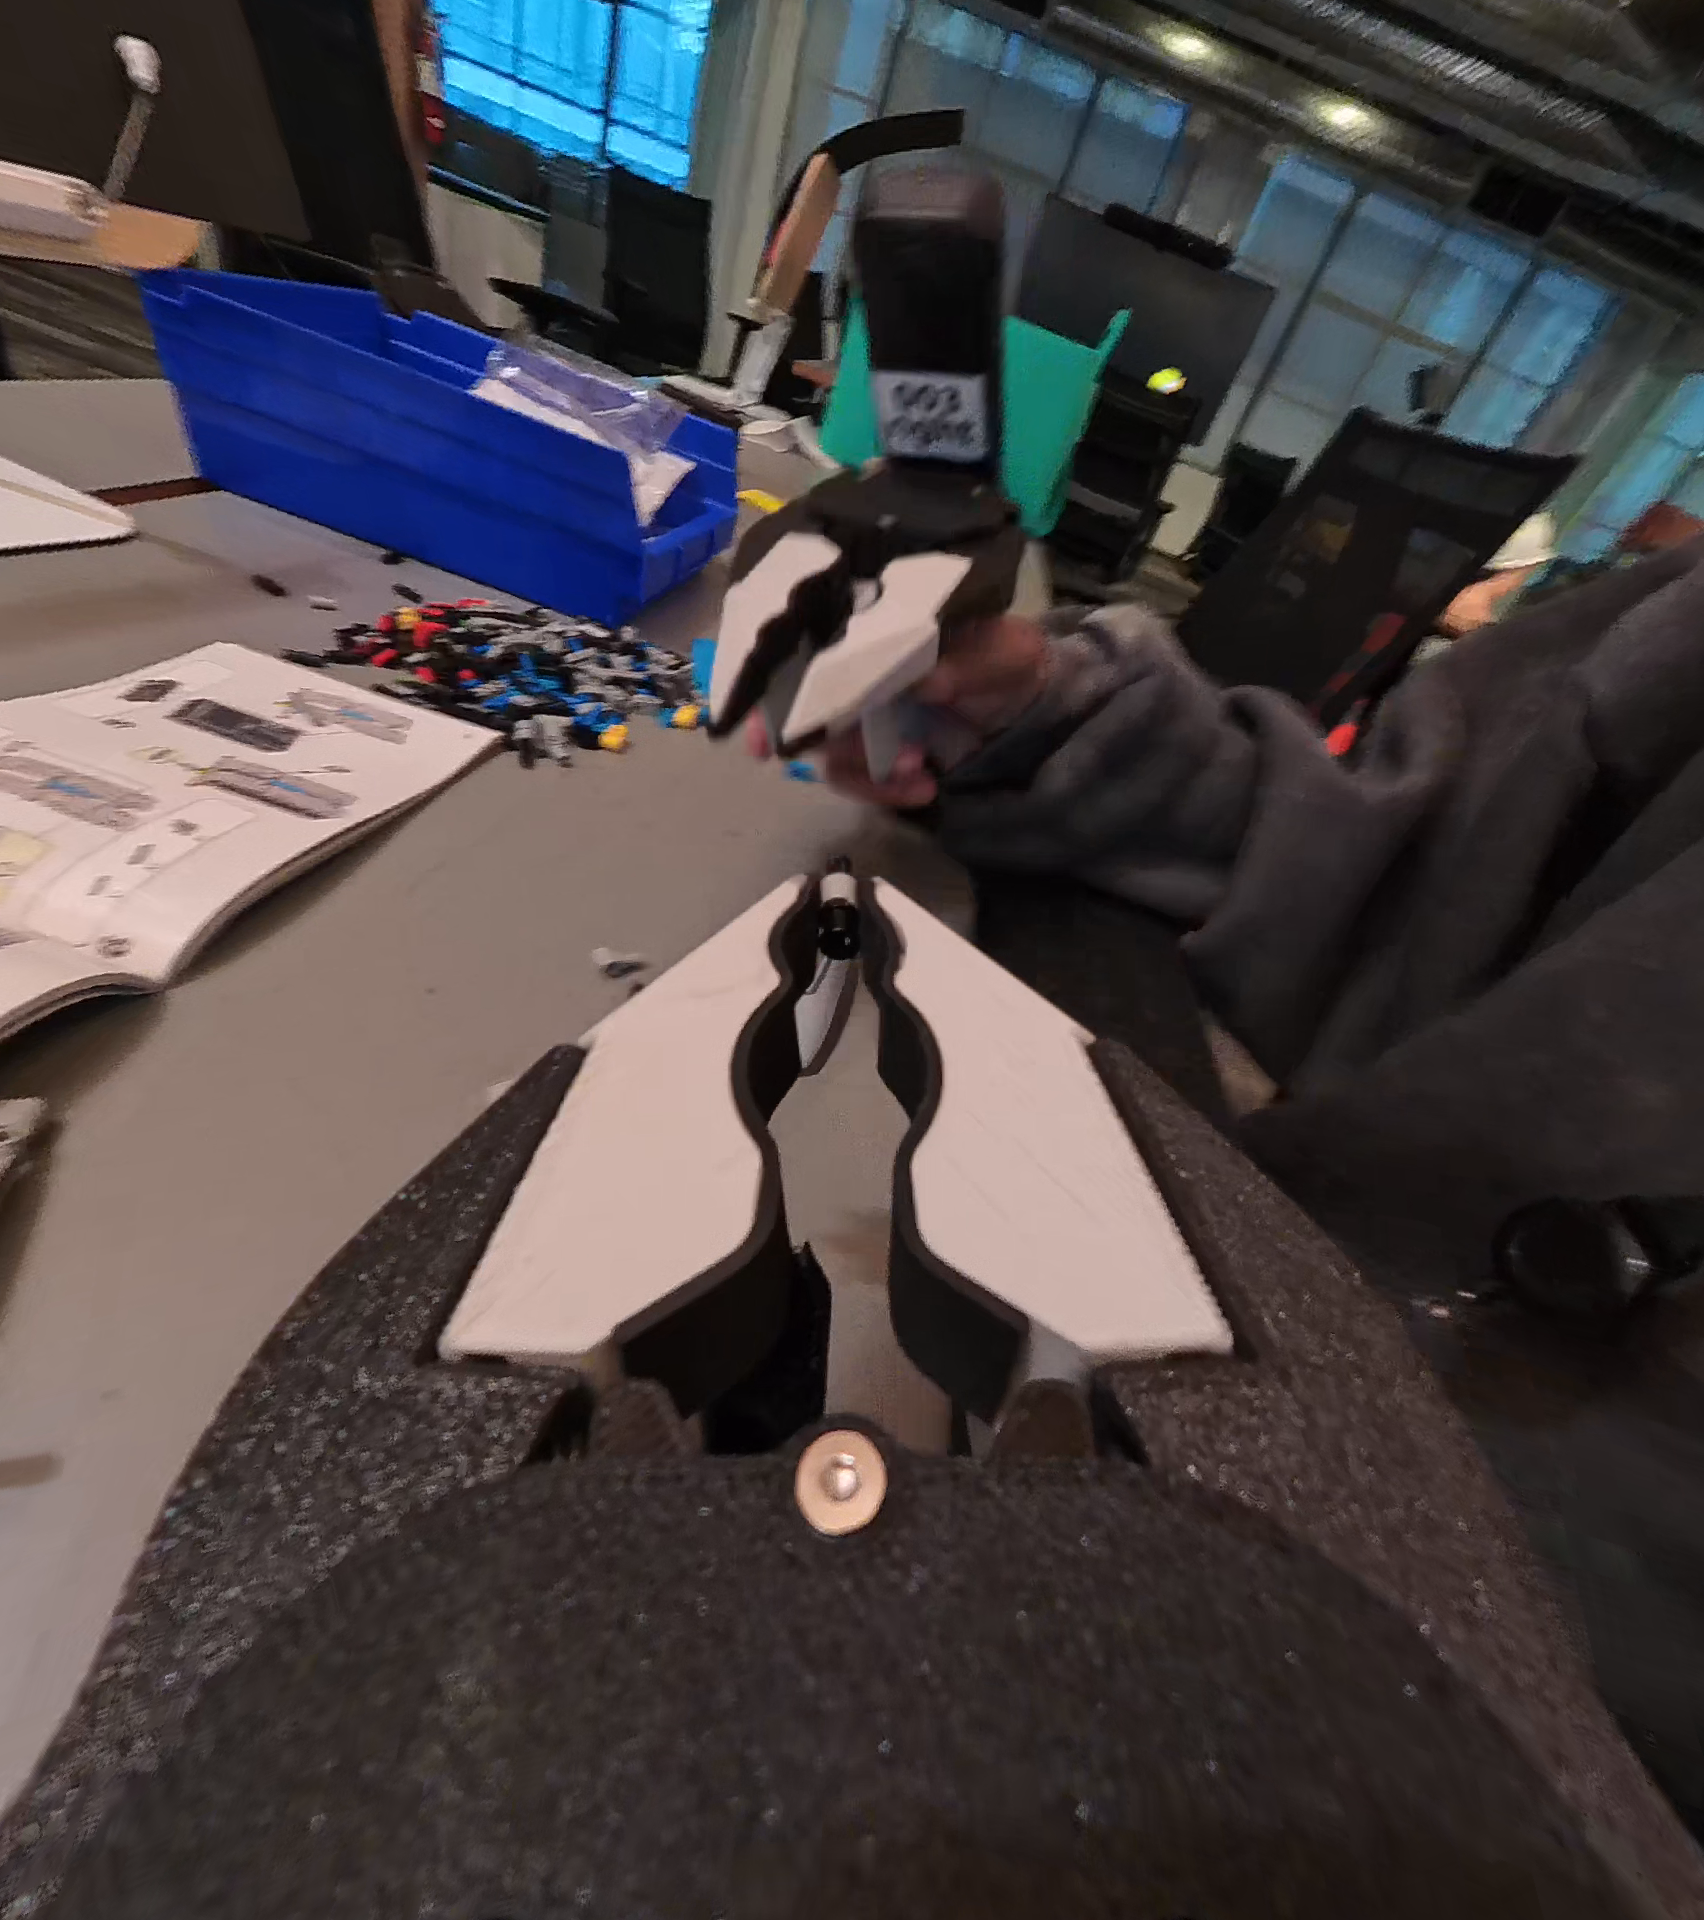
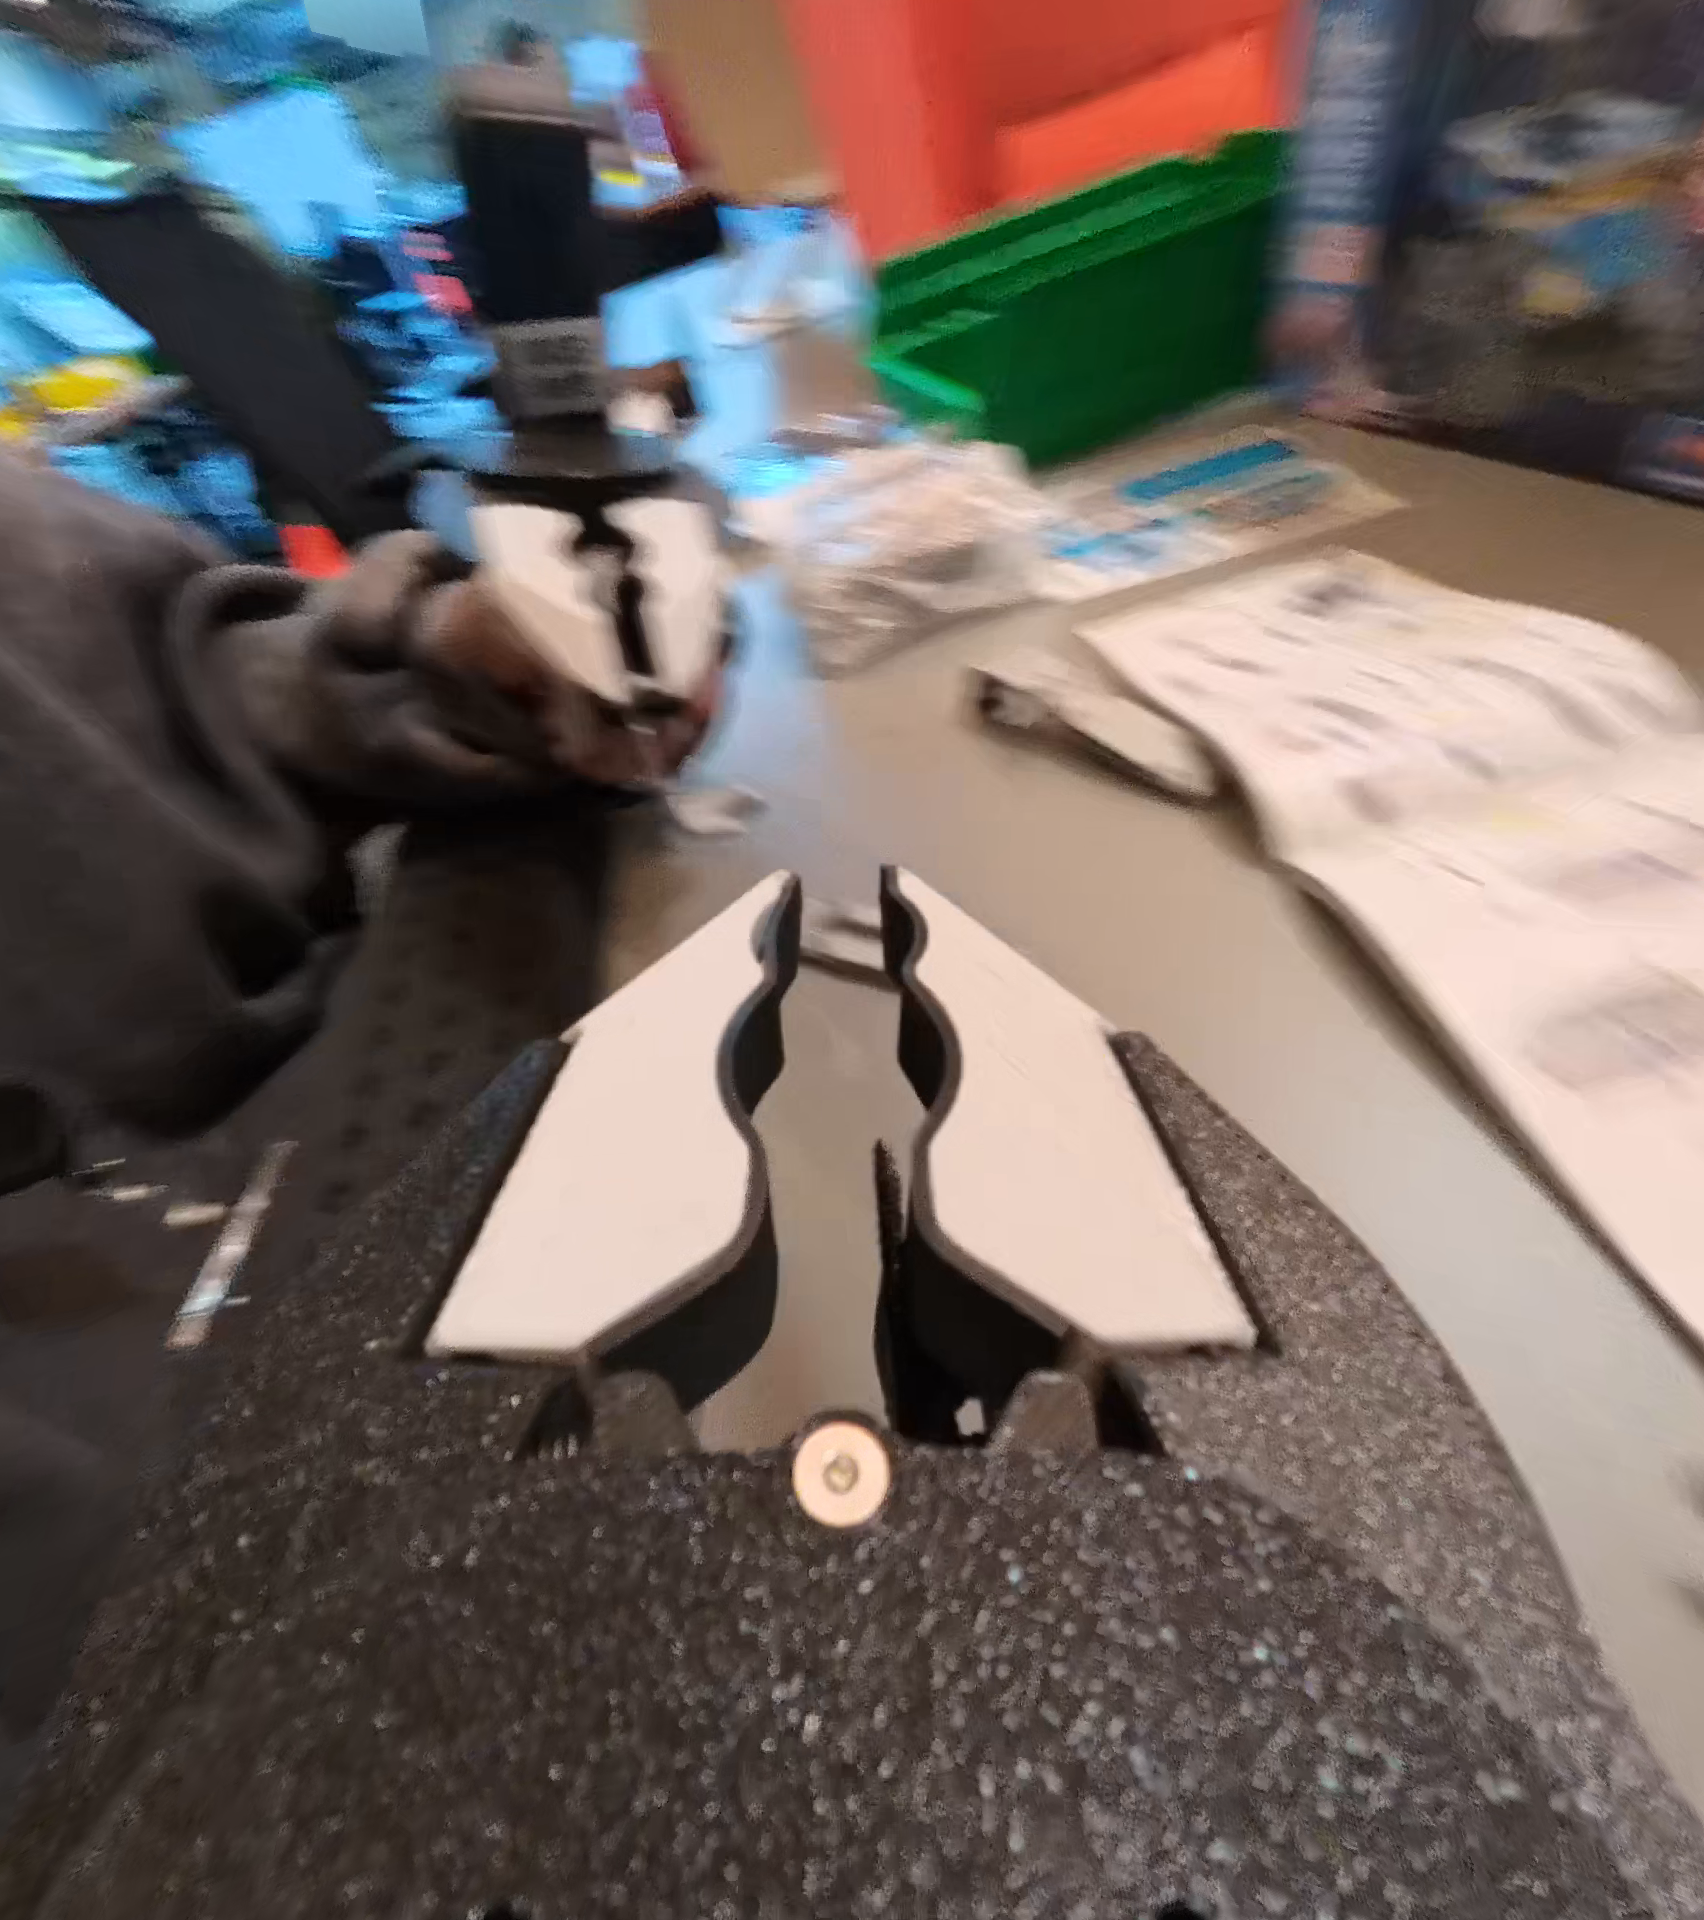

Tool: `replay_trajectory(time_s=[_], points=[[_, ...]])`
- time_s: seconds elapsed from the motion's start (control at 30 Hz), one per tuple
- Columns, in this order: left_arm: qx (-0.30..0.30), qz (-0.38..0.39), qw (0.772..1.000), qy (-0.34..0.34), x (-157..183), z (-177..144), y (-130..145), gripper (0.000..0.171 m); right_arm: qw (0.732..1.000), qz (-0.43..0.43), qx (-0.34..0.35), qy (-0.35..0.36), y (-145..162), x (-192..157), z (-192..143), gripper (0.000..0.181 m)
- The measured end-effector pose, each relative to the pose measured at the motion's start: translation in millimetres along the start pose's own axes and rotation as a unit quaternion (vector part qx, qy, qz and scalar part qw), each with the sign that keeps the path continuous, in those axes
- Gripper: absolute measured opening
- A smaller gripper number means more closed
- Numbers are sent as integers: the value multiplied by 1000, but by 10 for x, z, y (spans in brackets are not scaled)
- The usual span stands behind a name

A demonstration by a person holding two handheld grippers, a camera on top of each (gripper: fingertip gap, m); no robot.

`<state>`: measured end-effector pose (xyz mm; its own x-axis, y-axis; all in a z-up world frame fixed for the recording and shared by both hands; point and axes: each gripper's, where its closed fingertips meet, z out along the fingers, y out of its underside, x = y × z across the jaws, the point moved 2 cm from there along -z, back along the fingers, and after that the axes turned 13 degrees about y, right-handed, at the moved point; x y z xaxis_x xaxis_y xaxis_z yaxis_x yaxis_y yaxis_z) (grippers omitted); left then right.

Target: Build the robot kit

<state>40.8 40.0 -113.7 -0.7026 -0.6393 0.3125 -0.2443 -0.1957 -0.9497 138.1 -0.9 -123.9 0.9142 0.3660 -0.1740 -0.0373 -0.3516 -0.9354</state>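
Note:
My left gripper (image 1: 840, 896) is shut on a small white beam with a black pin (image 1: 835, 925), held low over the grey table (image 1: 328, 1060). It also shows in the right wrist view (image 2: 642, 717), in a grey-sleeved hand. My right gripper (image 2: 840, 896) has its jaws a narrow gap apart with nothing gripped. A small blurred grey piece (image 2: 843, 940) lies on the table just past its tips. In the left wrist view the right gripper (image 1: 770, 727) hangs above the table beyond my left fingertips, near a pile of small coloured bricks (image 1: 515, 665).
An open instruction booklet (image 1: 152, 810) lies left of the pile and shows at the right in the right wrist view (image 2: 1450, 790). A blue bin (image 1: 432, 447) stands behind the pile. A green bin (image 2: 1087, 322) and plastic bags (image 2: 910, 540) sit farther back. Grey sleeves (image 1: 1450, 831) cover the table edge. My right fingertips sit around 8 cm from my left ones. It is some 11 cm from my left tips to the small blurred grey piece (image 2: 843, 940).

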Motion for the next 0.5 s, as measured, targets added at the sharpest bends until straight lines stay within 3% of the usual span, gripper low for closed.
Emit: replay_trajectory(time_s=[0.07,0.17,0.27,0.5], points=[[-15,13,999,-38,-100,-22,33,6,995,-9,-53,83,177,329,-185,20],[-28,8,999,-42,-130,3,82,6,984,-34,-154,79,526,285,-248,21],[-38,7,998,-41,-133,27,115,6,980,-57,-179,70,642,196,-72,20],[-30,1,999,-41,-137,14,96,6,965,-42,-215,144,766,403,262,20]])
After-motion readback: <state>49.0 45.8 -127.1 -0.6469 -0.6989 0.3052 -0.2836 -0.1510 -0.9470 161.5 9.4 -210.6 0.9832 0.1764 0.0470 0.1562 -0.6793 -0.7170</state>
